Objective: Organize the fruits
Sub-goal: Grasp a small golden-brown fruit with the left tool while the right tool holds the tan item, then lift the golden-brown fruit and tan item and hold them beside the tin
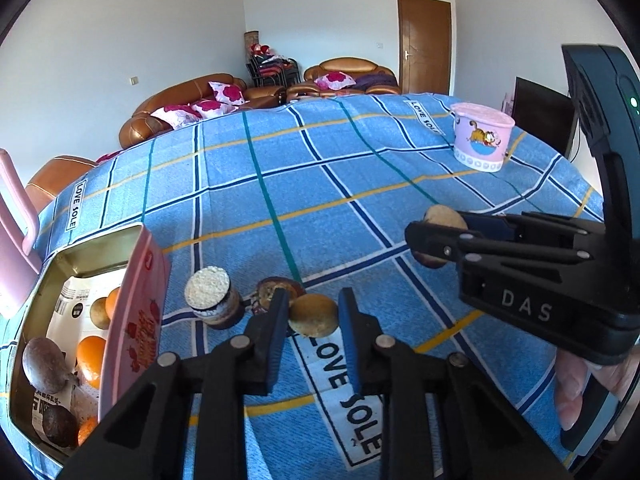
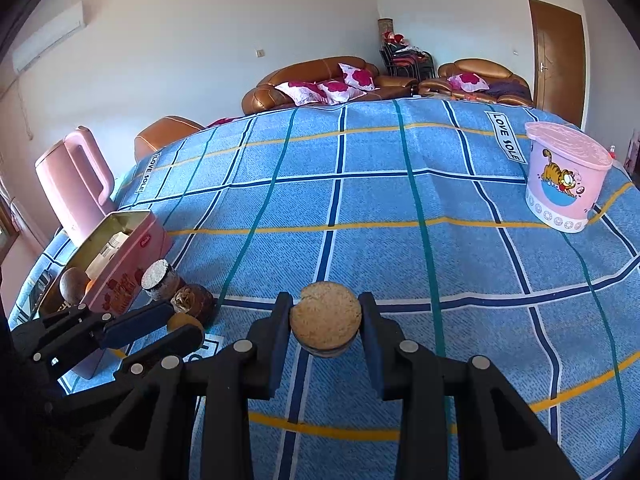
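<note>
Both hand-held grippers worked low over the blue checked tablecloth [image 2: 400, 208]. On the right, the right gripper [image 2: 326, 326] had its two fingers closed against the sides of a round, tan, cut-faced fruit [image 2: 326, 318], which sat between the pads just above the cloth; from the left wrist view the same gripper [image 1: 438, 236] came in from the right with that fruit [image 1: 444, 216] pinched at its tip. Nearer, the left gripper [image 1: 314, 318] stood with its jaws parted around a small tan fruit [image 1: 313, 315]; the left finger looked to be against it, while a sliver of cloth showed between the fruit and the right finger, so no firm grip could be read.

Just left of and beyond that small fruit lay a dark brown fruit [image 1: 280, 290], and left of it a dark fruit half with a pale, grainy cut face [image 1: 208, 294]. At the near left stood a pink tin box [image 1: 136, 320], open, holding oranges [image 1: 92, 352], a round brown fruit [image 1: 42, 364] and printed packets. A pink jug [image 2: 74, 184] stood behind the tin, at the table's left edge. On the far right sat a pink lidded tub with a cartoon cat [image 2: 566, 180].
</note>
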A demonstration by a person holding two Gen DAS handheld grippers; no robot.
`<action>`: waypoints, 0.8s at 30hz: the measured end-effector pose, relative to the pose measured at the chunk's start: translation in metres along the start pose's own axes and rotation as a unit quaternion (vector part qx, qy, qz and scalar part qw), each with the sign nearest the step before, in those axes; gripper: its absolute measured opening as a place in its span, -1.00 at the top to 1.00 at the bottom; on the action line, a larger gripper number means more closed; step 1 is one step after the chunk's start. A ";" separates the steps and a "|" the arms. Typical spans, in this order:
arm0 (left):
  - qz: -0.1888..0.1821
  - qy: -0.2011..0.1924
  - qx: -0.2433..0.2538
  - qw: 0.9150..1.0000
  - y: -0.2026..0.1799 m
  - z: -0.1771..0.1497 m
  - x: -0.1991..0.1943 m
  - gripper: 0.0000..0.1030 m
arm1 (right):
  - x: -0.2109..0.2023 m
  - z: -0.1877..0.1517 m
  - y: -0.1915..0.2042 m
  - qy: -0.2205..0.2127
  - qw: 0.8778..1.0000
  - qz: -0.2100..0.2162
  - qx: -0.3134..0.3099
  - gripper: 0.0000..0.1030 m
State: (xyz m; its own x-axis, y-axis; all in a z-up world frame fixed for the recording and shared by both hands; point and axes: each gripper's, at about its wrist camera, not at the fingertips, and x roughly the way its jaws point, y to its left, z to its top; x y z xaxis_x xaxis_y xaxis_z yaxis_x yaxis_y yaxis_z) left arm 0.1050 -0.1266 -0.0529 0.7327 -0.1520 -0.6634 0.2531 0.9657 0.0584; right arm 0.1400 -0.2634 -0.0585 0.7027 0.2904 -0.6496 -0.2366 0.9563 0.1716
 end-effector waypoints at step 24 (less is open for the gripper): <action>0.017 -0.057 -0.041 0.997 0.017 -0.004 -0.023 0.48 | -0.017 -0.002 0.014 -0.043 0.998 0.030 -0.039 0.31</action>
State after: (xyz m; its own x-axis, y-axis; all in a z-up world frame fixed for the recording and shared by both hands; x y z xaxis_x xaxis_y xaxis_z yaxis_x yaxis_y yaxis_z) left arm 0.0906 -0.1060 -0.0396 0.8086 -0.1372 -0.5721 0.1779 0.9839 0.0154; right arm 0.1239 -0.2548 -0.0464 0.7398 0.3518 -0.5735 -0.3290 0.9327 0.1478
